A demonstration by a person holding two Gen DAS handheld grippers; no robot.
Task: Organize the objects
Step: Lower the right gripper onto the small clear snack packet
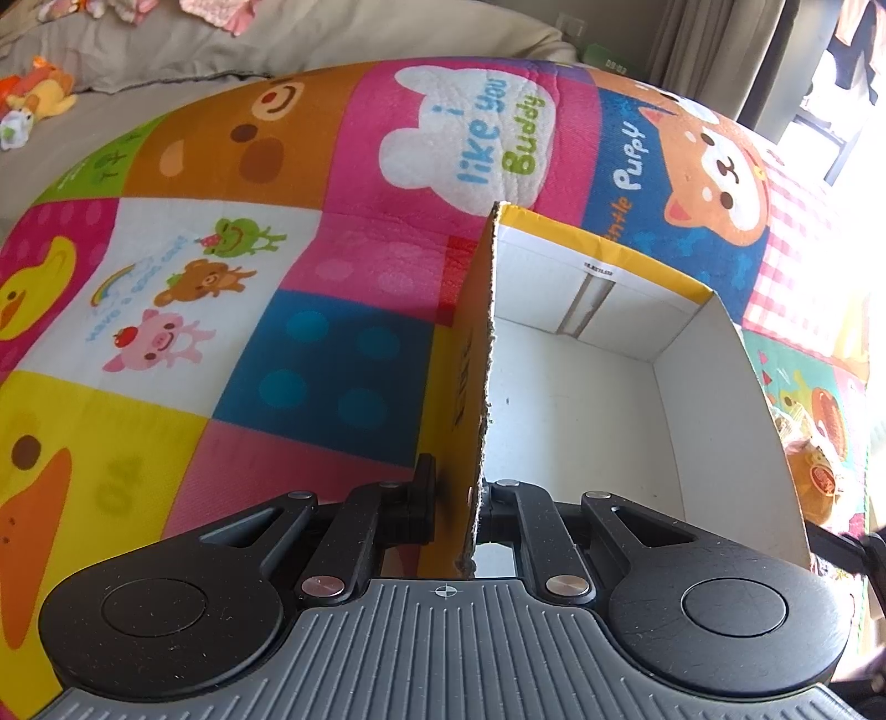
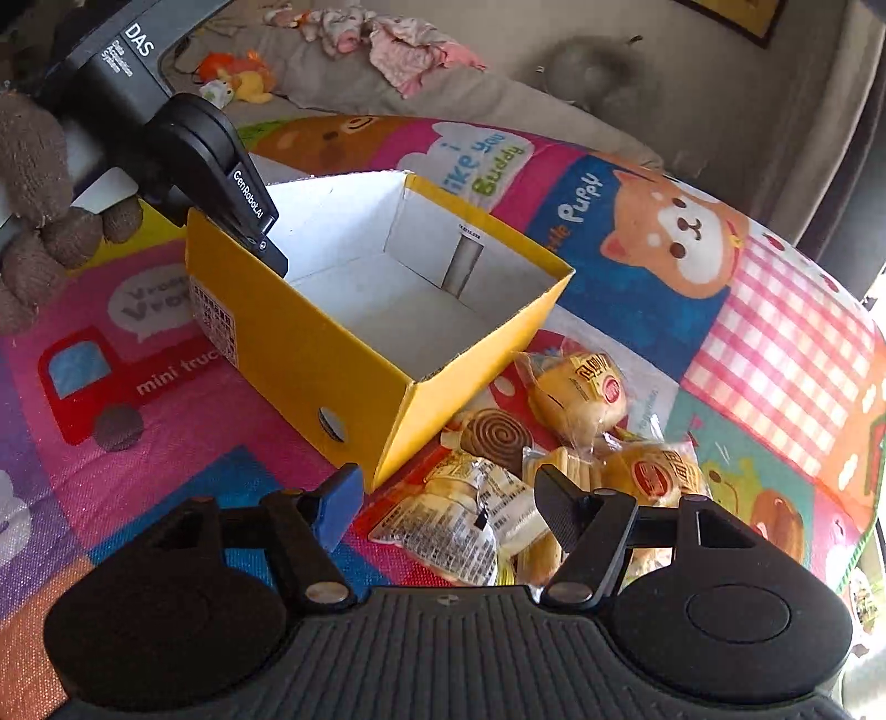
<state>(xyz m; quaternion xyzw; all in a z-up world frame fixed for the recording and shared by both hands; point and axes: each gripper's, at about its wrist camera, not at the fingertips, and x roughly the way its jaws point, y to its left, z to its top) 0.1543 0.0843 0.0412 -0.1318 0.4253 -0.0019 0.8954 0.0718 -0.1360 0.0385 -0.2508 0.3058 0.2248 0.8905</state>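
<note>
While the left tool (image 1: 455, 498) pinches the box (image 2: 310, 354) wall near one corner, one finger outside on the yellow face and one inside on the white, the right tool (image 2: 448, 504) hangs wide with nothing between its fingers. Box is open-topped, yellow outside, white inside, sitting on the play mat (image 1: 354, 249); nothing in it in either view. Left wrist view looks straight along the clamped wall edge (image 1: 487, 360), which runs away from the camera between the fingers. In the right wrist view the left tool (image 2: 260, 232) comes in from the upper left onto the box's far-left rim, held by a hand in a brown knit glove (image 2: 33, 221). Right tool sits low over the mat just beside the box's near corner, blue pad (image 2: 338, 512) on its left finger, black pad on its right. Snack packs (image 2: 576, 399) lie in a loose pile on the mat, just right of the box's near corner and directly ahead of the right tool; one pack (image 2: 470, 526) lies between the open fingers, whether touching I cannot tell. A brown spiral-pattern piece (image 2: 495, 437) sits in the pile near the box. Plush toys (image 2: 238, 75) and pink clothes (image 2: 410, 50) lie well behind the mat on a grey surface.
</note>
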